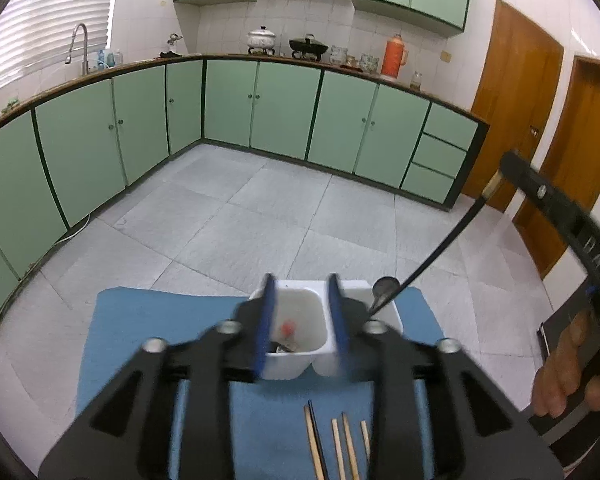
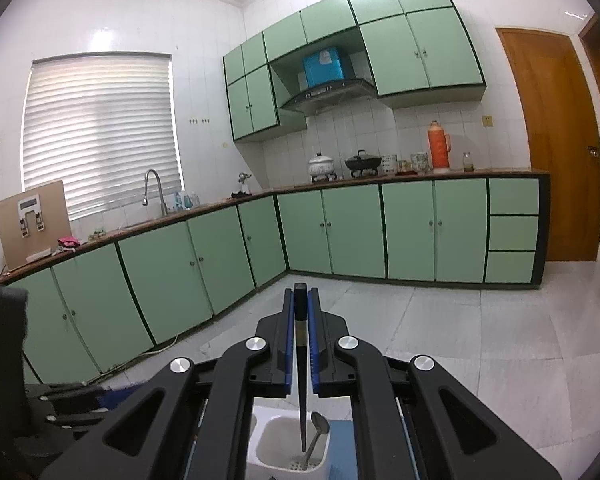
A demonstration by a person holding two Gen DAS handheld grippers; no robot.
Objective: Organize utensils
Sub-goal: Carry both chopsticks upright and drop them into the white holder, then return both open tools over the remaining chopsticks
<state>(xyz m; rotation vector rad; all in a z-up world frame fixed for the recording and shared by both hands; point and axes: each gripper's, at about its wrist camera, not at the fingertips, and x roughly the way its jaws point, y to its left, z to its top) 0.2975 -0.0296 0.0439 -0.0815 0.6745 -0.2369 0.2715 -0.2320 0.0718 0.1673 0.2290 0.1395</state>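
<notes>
A white two-compartment utensil holder (image 1: 300, 364) stands on a blue mat (image 1: 140, 332). My left gripper (image 1: 302, 320) is open, its blue fingers around the holder's left compartment. That compartment holds a small item with a red spot. My right gripper (image 2: 301, 308) is shut on a black chopstick (image 2: 302, 380) and holds it tip down in the right compartment (image 2: 276, 436), beside a metal spoon (image 2: 318, 428) that stands there. In the left wrist view the chopstick (image 1: 432, 260) slants down past the spoon (image 1: 384, 288). Several wooden chopsticks (image 1: 340, 444) lie on the mat near me.
The mat lies on a table over a grey tiled floor (image 1: 260, 208). Green cabinets (image 2: 340, 228) line the far walls. Wooden doors (image 2: 556, 144) stand at the right. The counter holds pots and an orange thermos (image 2: 438, 150).
</notes>
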